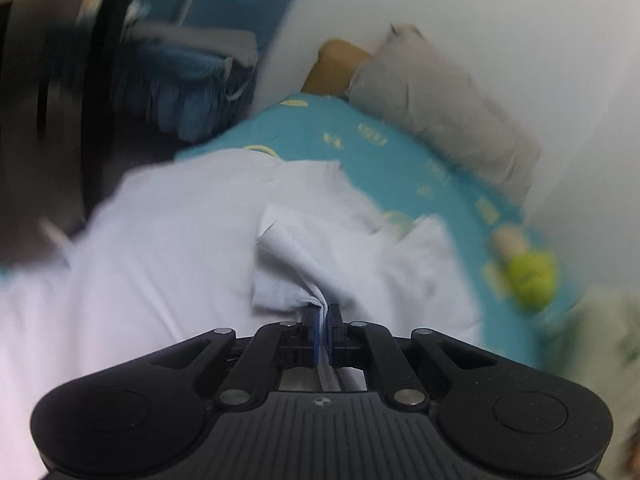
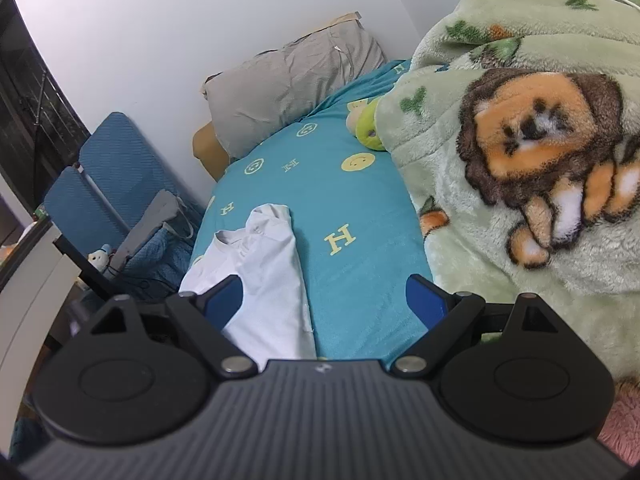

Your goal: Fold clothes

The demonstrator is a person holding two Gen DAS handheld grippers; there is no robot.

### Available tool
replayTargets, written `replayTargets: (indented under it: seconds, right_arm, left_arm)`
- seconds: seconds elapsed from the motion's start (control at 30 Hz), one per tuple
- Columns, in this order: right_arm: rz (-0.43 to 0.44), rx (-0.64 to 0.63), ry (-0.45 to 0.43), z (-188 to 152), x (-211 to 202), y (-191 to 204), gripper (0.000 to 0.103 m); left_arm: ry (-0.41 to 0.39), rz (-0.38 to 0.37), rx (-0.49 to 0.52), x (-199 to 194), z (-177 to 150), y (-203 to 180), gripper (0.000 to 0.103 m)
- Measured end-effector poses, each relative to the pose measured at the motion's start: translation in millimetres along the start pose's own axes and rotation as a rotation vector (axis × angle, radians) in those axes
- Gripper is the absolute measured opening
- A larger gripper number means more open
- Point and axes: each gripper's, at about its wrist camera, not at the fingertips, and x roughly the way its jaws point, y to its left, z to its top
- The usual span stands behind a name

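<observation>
A white garment (image 1: 168,240) lies spread on the teal bedsheet (image 1: 384,152). My left gripper (image 1: 325,314) is shut on a bunched fold of the white garment, and cloth runs back between the jaws. The left wrist view is blurred. In the right wrist view the white garment (image 2: 268,264) lies on the left part of the bedsheet (image 2: 352,208), folded lengthwise. My right gripper (image 2: 324,296) is open and empty, held above the bed, its left finger over the garment's edge.
A grey pillow (image 2: 288,80) lies against the white wall at the head of the bed. A green lion-print blanket (image 2: 520,152) is heaped on the right. A green plush toy (image 2: 370,128) sits by it. A blue chair (image 2: 112,184) stands left of the bed.
</observation>
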Motion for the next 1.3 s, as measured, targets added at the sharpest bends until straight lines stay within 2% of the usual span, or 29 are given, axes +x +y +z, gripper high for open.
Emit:
replayTargets:
  seconds: [0.03, 0.07, 0.17, 0.27, 0.37, 0.5, 0.63, 0.73, 0.9, 0.93, 0.97, 1.0, 1.07, 1.2, 1.3]
  right_arm:
    - [0.004, -0.008, 0.004, 0, 0, 1, 0.090]
    - [0.008, -0.017, 0.009, -1, 1, 3, 0.090]
    - [0.027, -0.048, 0.016, 0, -2, 6, 0.090]
    - [0.049, -0.074, 0.016, 3, -9, 7, 0.090]
    - [0.069, -0.095, 0.008, 9, -23, 6, 0.090]
    - [0.094, -0.106, -0.052, 21, -56, -2, 0.090]
    - [0.053, -0.069, -0.120, 30, -81, -17, 0.090]
    - [0.025, -0.032, -0.133, 35, -84, -31, 0.090]
    - [-0.024, 0.047, -0.161, 41, -84, -51, 0.090]
    - [-0.029, 0.056, -0.161, 41, -83, -54, 0.090]
    - [-0.034, 0.061, -0.159, 41, -81, -56, 0.090]
    - [-0.038, 0.064, -0.155, 40, -79, -59, 0.090]
    - [-0.047, 0.066, -0.144, 40, -74, -61, 0.090]
    - [-0.049, 0.080, -0.134, 39, -70, -64, 0.090]
    - [-0.043, 0.068, -0.133, 38, -71, -62, 0.090]
  left_arm:
    - [0.031, -0.001, 0.016, 3, -1, 0, 0.007]
    - [0.052, -0.014, -0.007, 1, -3, 3, 0.013]
    - [0.062, -0.053, -0.076, -27, -11, 6, 0.050]
    - [0.101, -0.085, -0.037, -71, -20, -4, 0.052]
    - [0.167, -0.161, -0.057, -120, -39, -13, 0.054]
    - [0.292, -0.286, -0.120, -176, -86, -27, 0.054]
    - [0.395, -0.343, -0.143, -203, -136, -46, 0.054]
    - [0.444, -0.379, -0.138, -204, -169, -59, 0.051]
    - [0.527, -0.367, -0.065, -175, -200, -82, 0.048]
    - [0.529, -0.352, -0.045, -171, -205, -84, 0.043]
    - [0.527, -0.340, -0.028, -167, -209, -86, 0.031]
    - [0.522, -0.336, -0.017, -167, -211, -86, 0.014]
    - [0.539, -0.337, -0.010, -163, -210, -86, 0.004]
    - [0.535, -0.402, -0.053, -174, -198, -75, 0.002]
    - [0.541, -0.496, -0.112, -197, -178, -57, 0.002]
